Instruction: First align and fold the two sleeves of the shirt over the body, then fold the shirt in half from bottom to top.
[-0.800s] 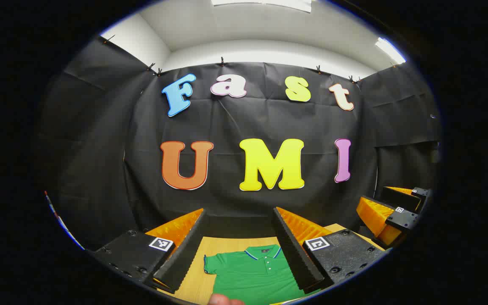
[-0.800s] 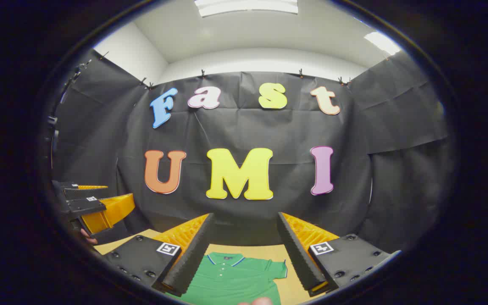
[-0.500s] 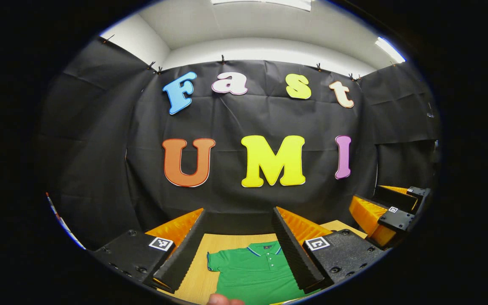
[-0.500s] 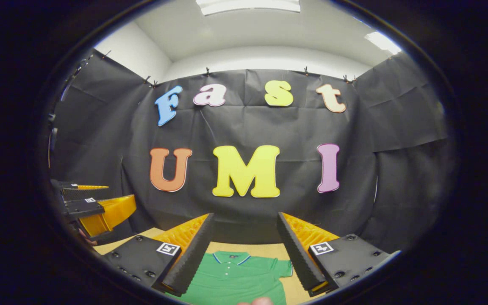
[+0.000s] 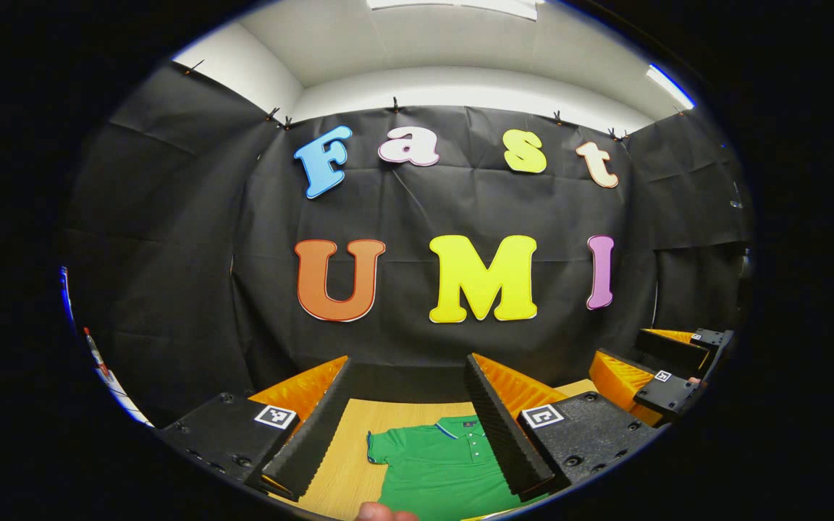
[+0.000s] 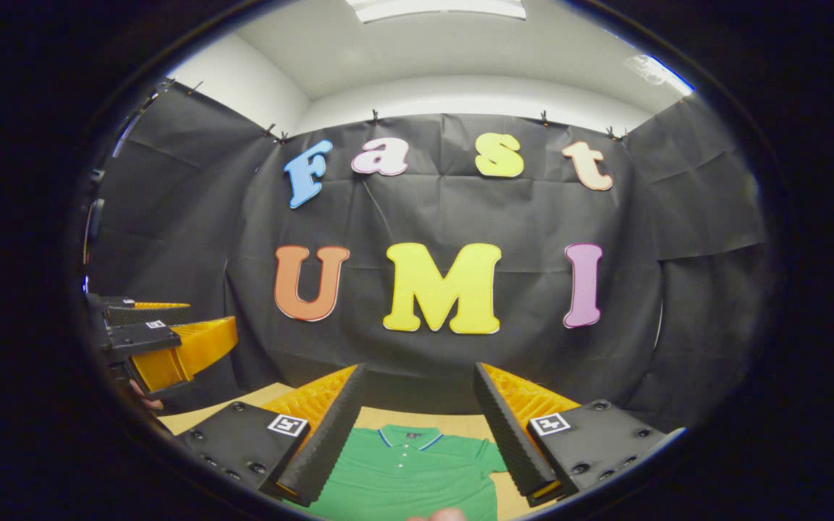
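Left gripper view gives us the left gripper (image 5: pixel 408 412) held above the wooden table (image 5: pixel 348 463), its fingers spread wide with nothing between them. Below and ahead of them we see the green polo shirt (image 5: pixel 442 467) lying flat on the table, collar toward the black cloth wall (image 5: pixel 171 239), one short sleeve spread out to the side. Off to the right we see the right gripper (image 5: pixel 667 365) in the air. From the right gripper view we find its fingers (image 6: pixel 323 441) likewise parted and empty over the shirt, both sleeves unfolded.
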`<state>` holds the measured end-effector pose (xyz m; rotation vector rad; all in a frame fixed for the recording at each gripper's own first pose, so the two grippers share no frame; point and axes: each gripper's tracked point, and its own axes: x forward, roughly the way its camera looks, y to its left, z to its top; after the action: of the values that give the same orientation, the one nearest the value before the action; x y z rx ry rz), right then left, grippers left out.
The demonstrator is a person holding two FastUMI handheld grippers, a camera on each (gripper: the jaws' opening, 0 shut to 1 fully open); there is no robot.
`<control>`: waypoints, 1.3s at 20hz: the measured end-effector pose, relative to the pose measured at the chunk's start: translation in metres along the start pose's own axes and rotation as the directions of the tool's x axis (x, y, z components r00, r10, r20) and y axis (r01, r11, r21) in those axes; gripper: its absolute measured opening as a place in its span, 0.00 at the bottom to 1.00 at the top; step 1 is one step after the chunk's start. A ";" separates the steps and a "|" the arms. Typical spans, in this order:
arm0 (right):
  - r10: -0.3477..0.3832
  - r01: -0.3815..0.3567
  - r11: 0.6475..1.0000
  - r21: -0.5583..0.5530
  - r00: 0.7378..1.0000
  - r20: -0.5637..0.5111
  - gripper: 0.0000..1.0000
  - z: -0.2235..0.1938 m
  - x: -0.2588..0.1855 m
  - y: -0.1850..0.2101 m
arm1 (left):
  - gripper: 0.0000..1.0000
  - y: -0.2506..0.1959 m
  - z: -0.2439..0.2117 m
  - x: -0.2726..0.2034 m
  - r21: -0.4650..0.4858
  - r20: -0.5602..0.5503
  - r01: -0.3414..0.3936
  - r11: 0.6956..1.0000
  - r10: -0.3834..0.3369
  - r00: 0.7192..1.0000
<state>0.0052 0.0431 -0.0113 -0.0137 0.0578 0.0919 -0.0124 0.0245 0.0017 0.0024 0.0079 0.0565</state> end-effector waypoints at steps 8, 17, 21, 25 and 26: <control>0.038 -0.038 0.999 0.000 0.999 -0.031 0.94 -0.003 0.013 0.004 | 0.97 0.006 -0.013 0.003 -0.014 -0.041 -0.020 1.000 0.019 0.999; -0.002 -0.003 0.999 -0.053 0.996 -0.094 0.95 -0.028 0.024 -0.045 | 0.97 -0.002 -0.038 0.030 -0.007 -0.082 -0.004 1.000 0.004 0.997; -0.038 0.030 0.997 -0.064 0.991 -0.128 0.94 -0.049 0.030 -0.080 | 0.97 -0.014 -0.052 0.039 -0.030 -0.108 0.011 0.999 -0.014 0.994; -0.065 0.045 0.995 -0.084 0.965 -0.253 0.94 -0.103 0.030 -0.106 | 0.97 -0.035 -0.062 0.049 -0.043 -0.104 0.062 0.997 -0.066 0.992; -0.061 0.040 0.996 -0.076 0.955 -0.289 0.95 -0.118 0.030 -0.110 | 0.97 -0.041 -0.067 0.051 -0.048 -0.111 0.075 0.996 -0.080 0.991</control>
<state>0.0384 -0.0661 -0.1294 -0.0981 0.3493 0.0399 0.0403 -0.0135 -0.0655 -0.0450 0.1193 -0.0210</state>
